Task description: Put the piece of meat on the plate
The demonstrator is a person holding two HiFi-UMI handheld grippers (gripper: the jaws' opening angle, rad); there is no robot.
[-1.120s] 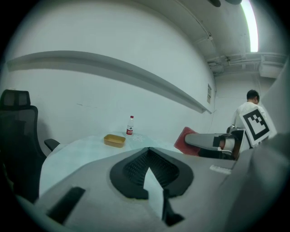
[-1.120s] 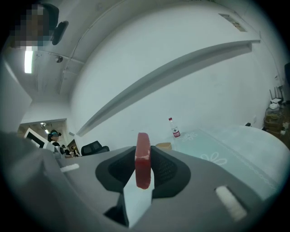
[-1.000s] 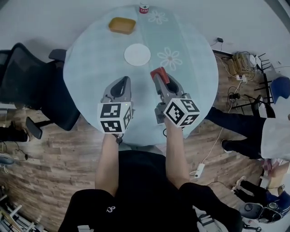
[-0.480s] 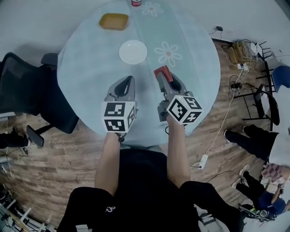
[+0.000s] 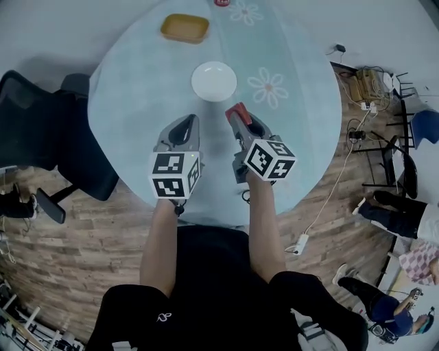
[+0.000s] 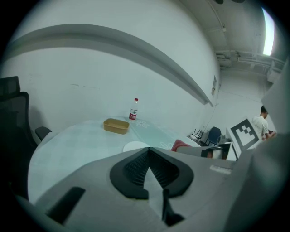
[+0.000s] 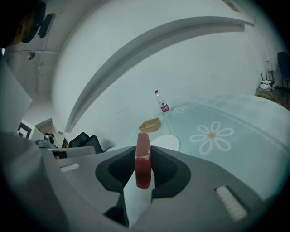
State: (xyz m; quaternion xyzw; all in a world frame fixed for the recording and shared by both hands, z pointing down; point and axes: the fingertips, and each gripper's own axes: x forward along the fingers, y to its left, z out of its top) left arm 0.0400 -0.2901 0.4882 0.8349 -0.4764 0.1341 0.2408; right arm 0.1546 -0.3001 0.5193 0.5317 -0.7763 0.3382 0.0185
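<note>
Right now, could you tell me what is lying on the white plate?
Nothing: in the head view the plate shows bare white. The piece of meat is clamped in the right tongs, short of it. Both gripper views hide its near edge.

The head view's top edge cuts off the bottle [image 5: 221,3]; the left gripper [image 6: 148,149] hides perhaps half the plate [image 6: 134,146] in its view.

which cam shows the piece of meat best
The right gripper view: the piece of meat stands edge-on, red, pinched between the jaws, close and centred. The head view shows only its red tip from above; the left gripper view catches a small red sliver at the side.
</note>
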